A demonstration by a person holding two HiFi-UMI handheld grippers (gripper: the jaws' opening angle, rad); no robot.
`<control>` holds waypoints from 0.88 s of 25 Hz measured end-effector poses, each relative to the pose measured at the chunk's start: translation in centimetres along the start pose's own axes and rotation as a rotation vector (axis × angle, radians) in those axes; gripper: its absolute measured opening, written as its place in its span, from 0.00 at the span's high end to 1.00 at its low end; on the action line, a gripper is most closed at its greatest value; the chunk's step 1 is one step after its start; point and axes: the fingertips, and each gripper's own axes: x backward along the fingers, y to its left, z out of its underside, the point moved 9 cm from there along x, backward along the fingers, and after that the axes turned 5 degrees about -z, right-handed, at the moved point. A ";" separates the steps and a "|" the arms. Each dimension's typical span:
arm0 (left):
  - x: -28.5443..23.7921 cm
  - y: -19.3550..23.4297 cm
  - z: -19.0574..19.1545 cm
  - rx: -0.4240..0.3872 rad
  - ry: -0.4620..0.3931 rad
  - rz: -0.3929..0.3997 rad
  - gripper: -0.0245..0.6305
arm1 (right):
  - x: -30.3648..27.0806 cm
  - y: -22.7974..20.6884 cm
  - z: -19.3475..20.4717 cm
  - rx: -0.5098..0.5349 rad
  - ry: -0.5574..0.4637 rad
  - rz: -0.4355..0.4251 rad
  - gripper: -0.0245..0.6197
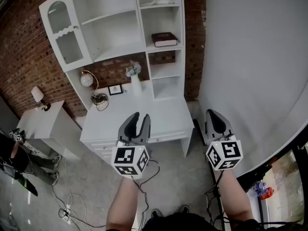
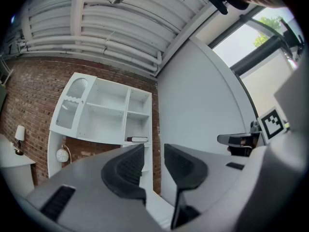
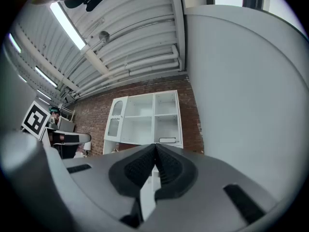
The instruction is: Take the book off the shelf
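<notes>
Shelf (image 1: 136,23): smooth white painted wood, glass door (image 1: 62,32) at ten o'clock. Wall (image 1: 24,57): rough red brick. Book (image 1: 164,39): dark matt cover. Left gripper (image 1: 141,115) and right gripper (image 1: 214,112): matt grey plastic, ribbed black pads (image 2: 128,166). Floor (image 1: 86,186): rough concrete.

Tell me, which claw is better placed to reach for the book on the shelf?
Left, probably. The left claw has its jaws apart and stands more in line with the book; the right claw is shut, off toward the grey wall.

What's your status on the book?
Left gripper open, empty; right gripper shut, empty. Book lying flat in the shelf's right-hand compartment, untouched, both grippers well short. Nothing in front of it; vase below on the desk.
</notes>
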 end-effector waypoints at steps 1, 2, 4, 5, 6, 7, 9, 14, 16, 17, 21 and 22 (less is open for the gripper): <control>-0.2 -0.3 0.0 -0.001 -0.002 -0.003 0.77 | 0.0 -0.5 0.0 -0.003 0.000 -0.003 0.96; -0.5 -0.7 0.0 -0.003 -0.004 -0.006 0.77 | 0.0 -0.9 0.1 -0.005 0.000 -0.006 0.96; -0.8 -1.4 0.0 -0.004 -0.005 -0.011 0.77 | 0.1 -1.7 0.1 -0.006 -0.002 -0.010 0.96; -0.9 -1.7 0.0 -0.004 -0.004 -0.013 0.77 | 0.2 -2.1 0.2 -0.004 -0.003 -0.012 0.96; -1.0 -2.0 0.1 -0.004 -0.003 -0.015 0.77 | 0.3 -2.3 0.2 -0.002 -0.003 -0.015 0.96; -1.0 -2.3 0.1 -0.004 -0.002 -0.018 0.77 | 0.4 -2.5 0.2 0.000 -0.004 -0.018 0.96; -1.1 -2.6 0.1 -0.006 -0.001 -0.025 0.77 | 0.5 -3.0 0.3 0.000 -0.006 -0.023 0.96; -0.7 -3.0 0.2 0.000 -0.013 -0.069 0.77 | 1.3 -4.9 0.8 -0.023 -0.013 -0.035 0.95; -0.4 -3.2 0.2 0.016 -0.030 -0.080 0.71 | 1.5 -5.5 0.9 -0.031 -0.005 -0.055 0.74; -0.3 -3.4 0.2 0.018 -0.033 -0.081 0.63 | 1.5 -5.7 0.9 -0.030 -0.002 -0.064 0.68; -0.4 -4.7 0.3 -0.012 -0.010 -0.065 0.56 | 1.7 -6.2 0.6 -0.020 -0.018 -0.087 0.66; -0.4 -5.0 0.3 -0.020 -0.005 -0.062 0.56 | 1.7 -6.3 0.6 -0.023 -0.024 -0.090 0.66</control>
